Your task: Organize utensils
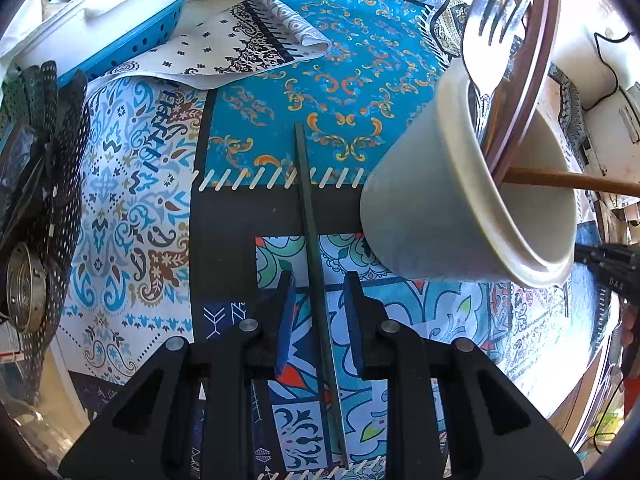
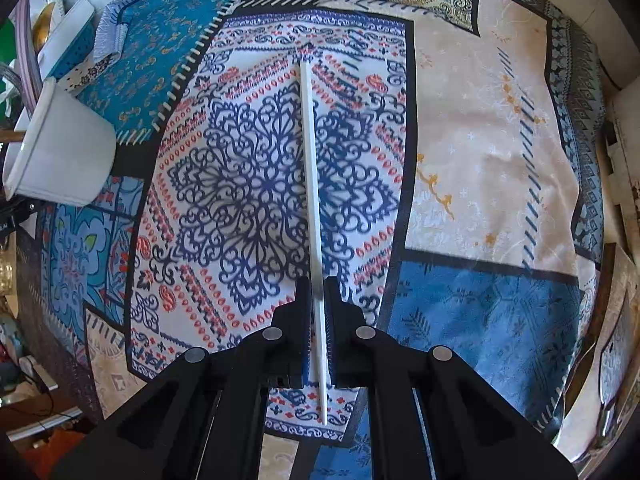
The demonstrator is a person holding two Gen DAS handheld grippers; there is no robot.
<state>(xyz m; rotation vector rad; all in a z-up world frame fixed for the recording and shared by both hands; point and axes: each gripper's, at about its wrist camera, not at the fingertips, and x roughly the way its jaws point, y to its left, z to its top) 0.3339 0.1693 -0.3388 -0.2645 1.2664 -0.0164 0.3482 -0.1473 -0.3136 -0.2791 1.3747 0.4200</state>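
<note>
The white cup [image 1: 460, 200] already holds a fork [image 1: 496, 20] and a wooden handle [image 1: 568, 182]. Just left of it, the left gripper [image 1: 318, 300] stands part-open around a dark chopstick [image 1: 310, 216], grip unclear. Well right of it, the right gripper [image 2: 318, 312] pinches a white chopstick [image 2: 310, 168]. Both remain to be dropped in.

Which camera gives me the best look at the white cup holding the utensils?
Left wrist: the white cup sits close and large, a fork and wooden handle visible inside. Right wrist shows it small at the left edge, contents mostly cut off.
</note>
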